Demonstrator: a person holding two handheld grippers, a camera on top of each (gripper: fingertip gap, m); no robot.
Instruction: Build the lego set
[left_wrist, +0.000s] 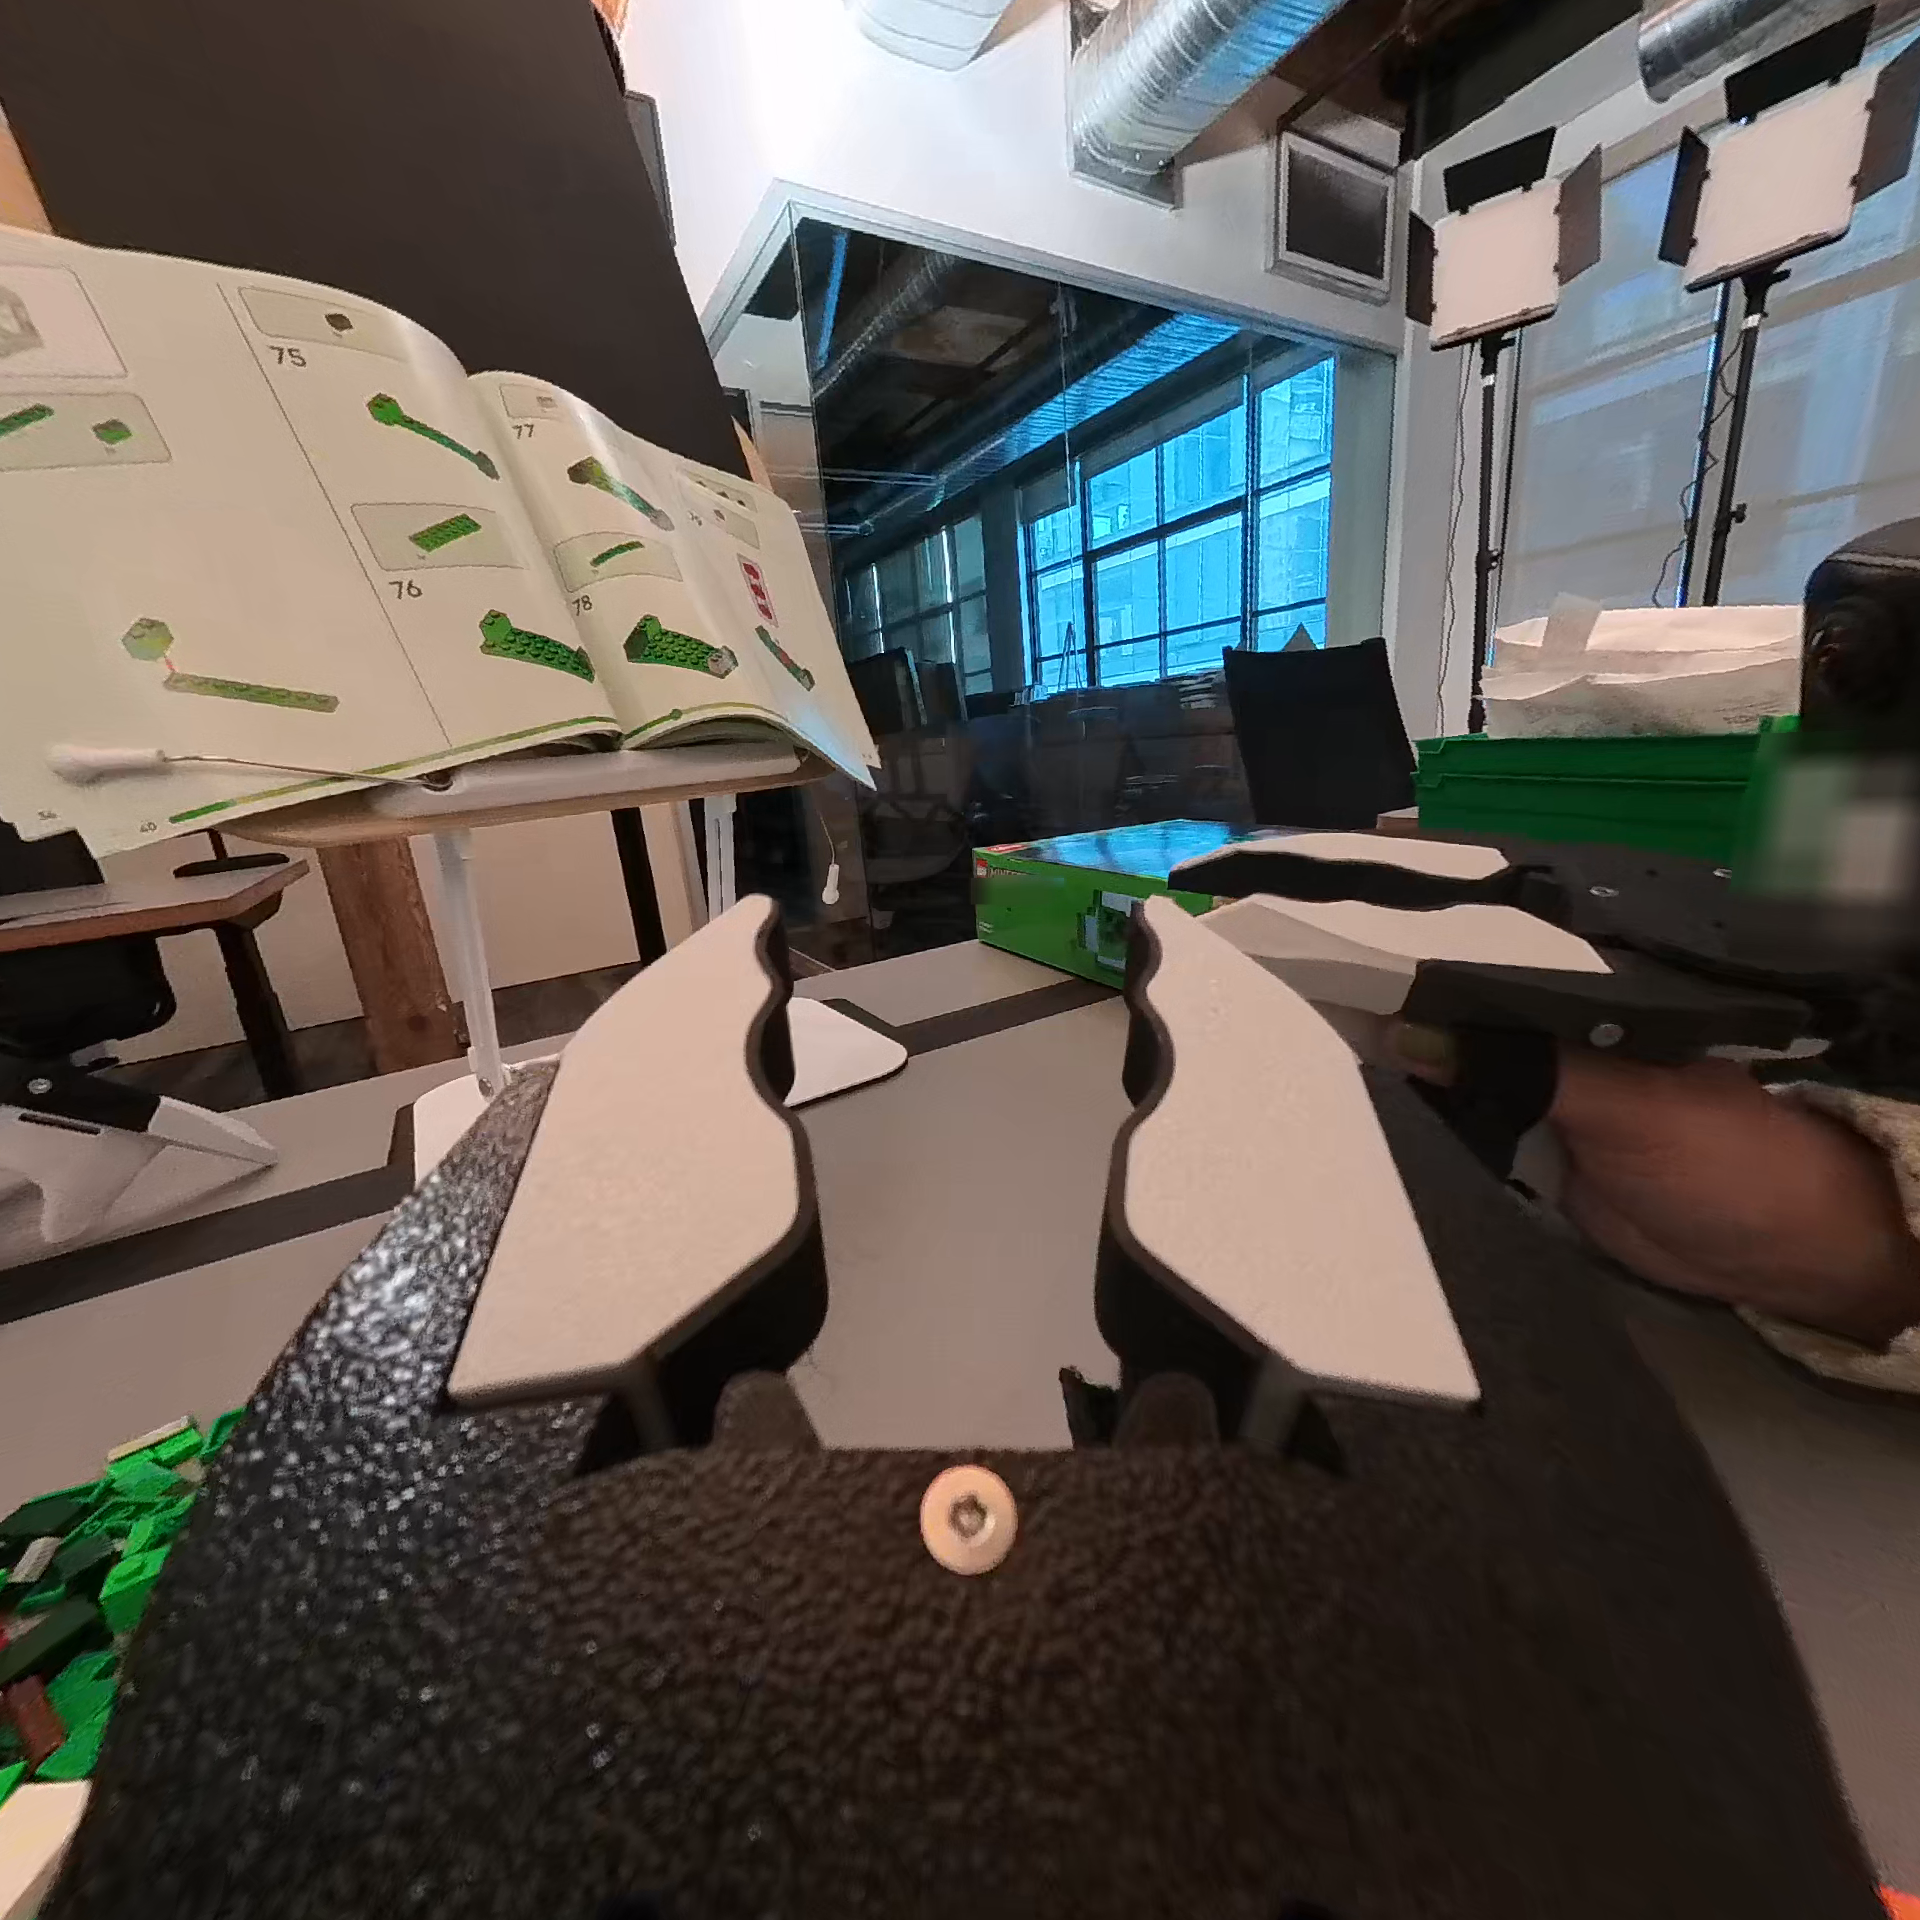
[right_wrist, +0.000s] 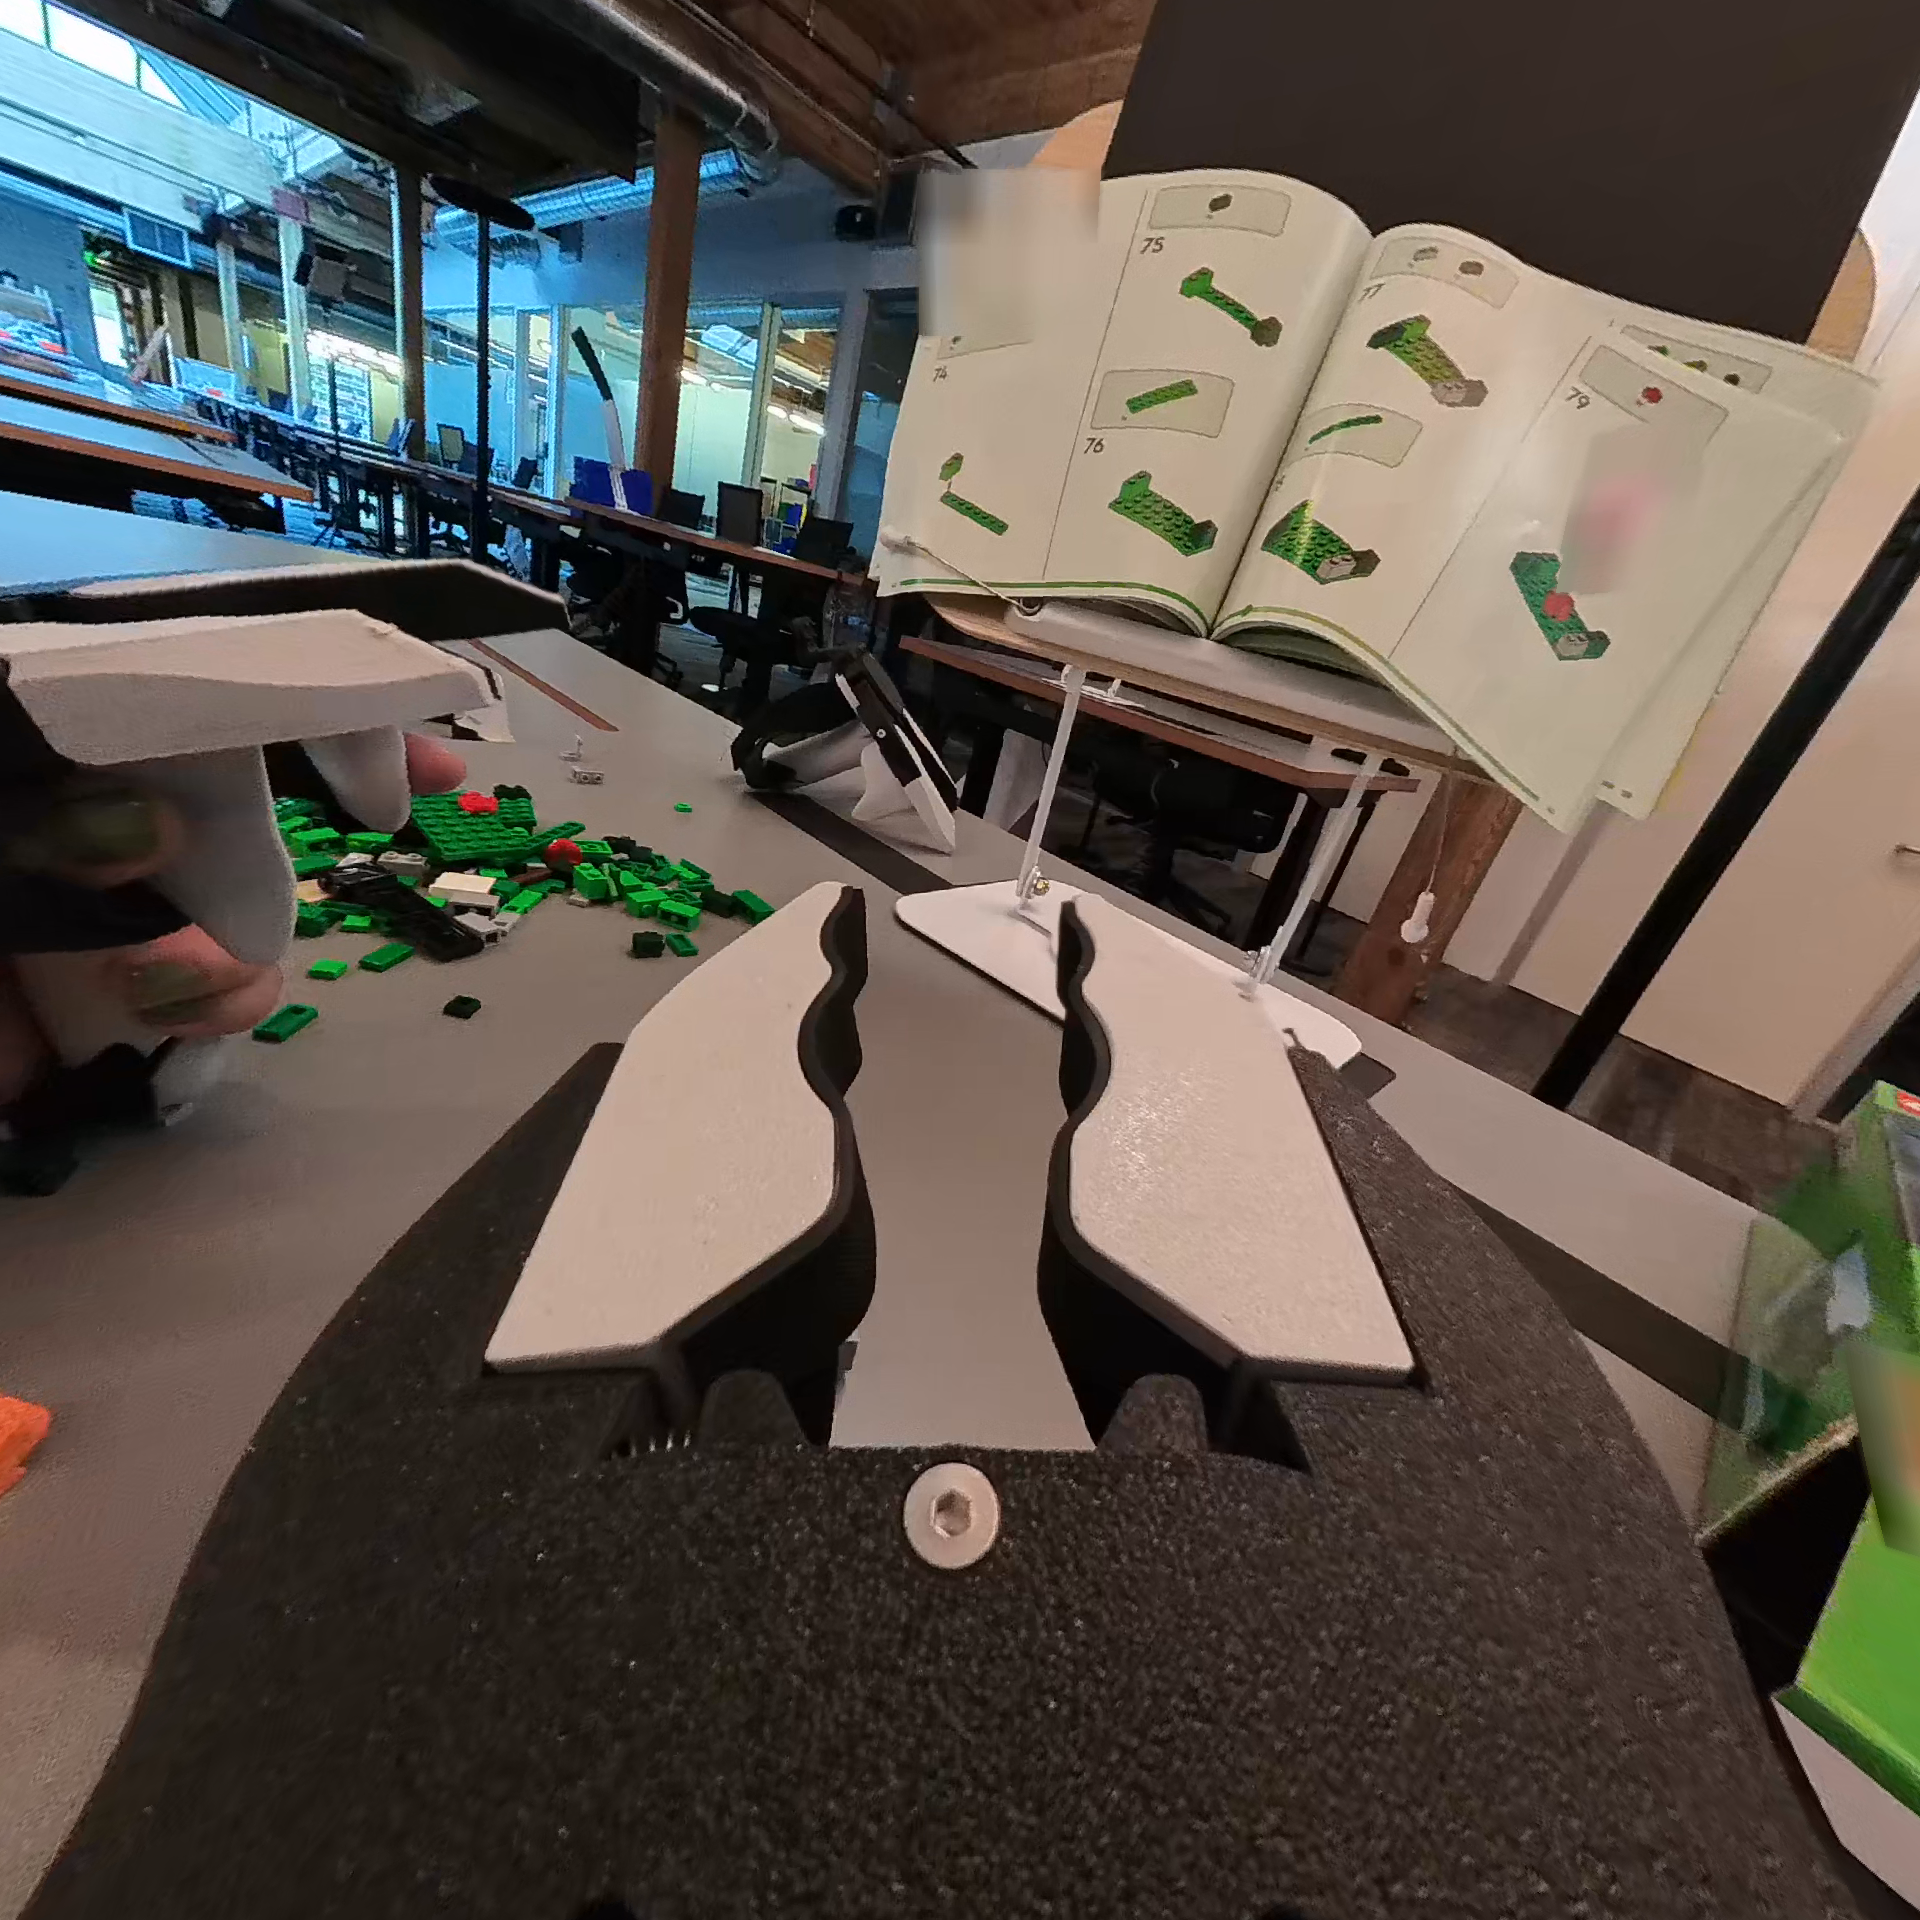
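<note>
Both grippers hover empty over the grey table (right_wrist: 312, 1195). My left gripper (left_wrist: 961, 920) is open, its white fingers (left_wrist: 665, 1143) spread wide with nothing between them. My right gripper (right_wrist: 961, 904) is open too and holds nothing. Each shows in the other's view: the right gripper (left_wrist: 1195, 899) reaches in from the right, and the left gripper (right_wrist: 520, 644), held by a hand, hangs above the pile. A pile of loose green, black and white lego pieces (right_wrist: 499, 883) lies on the table's left, with a green plate carrying red pieces (right_wrist: 468, 826). The pile also shows in the left wrist view (left_wrist: 83, 1558).
An open instruction booklet (right_wrist: 1247, 416) rests on a white stand (right_wrist: 987, 925) ahead; it also shows in the left wrist view (left_wrist: 364, 540). A green lego box (left_wrist: 1060, 904) and stacked green trays (left_wrist: 1590, 790) stand at the right. A spare gripper (right_wrist: 883, 769) lies beyond the pile.
</note>
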